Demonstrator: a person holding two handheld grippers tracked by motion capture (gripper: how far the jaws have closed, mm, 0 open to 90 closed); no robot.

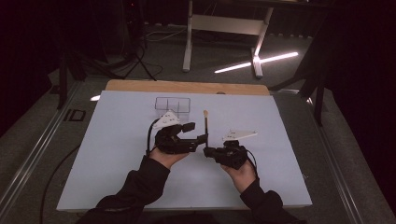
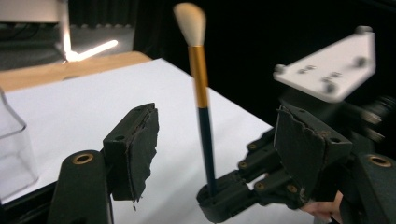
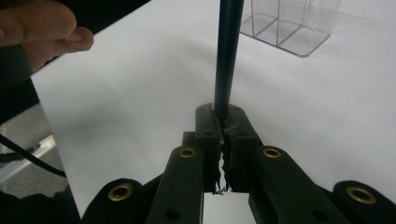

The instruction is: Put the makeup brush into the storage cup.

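Observation:
A makeup brush [image 1: 205, 122] with a dark handle, gold ferrule and pale bristles [image 2: 190, 22] stands upright over the white sheet. My right gripper [image 3: 224, 123] is shut on the bottom end of its handle [image 3: 227, 56]; in the high view the right gripper [image 1: 208, 151] sits right of centre. My left gripper [image 2: 215, 135] is open, its torn pads [image 2: 140, 149] standing on either side of the handle [image 2: 205, 135] with a gap on each side. In the high view the left gripper [image 1: 196, 132] reaches in from the left.
A clear plastic box with compartments [image 1: 173, 106] stands on the white sheet [image 1: 116, 154] behind the grippers, also seen as the clear box [image 3: 292, 23] beyond the brush. A wooden table edge [image 1: 187, 86] lies at the back. Table legs and cables are on the dark floor beyond.

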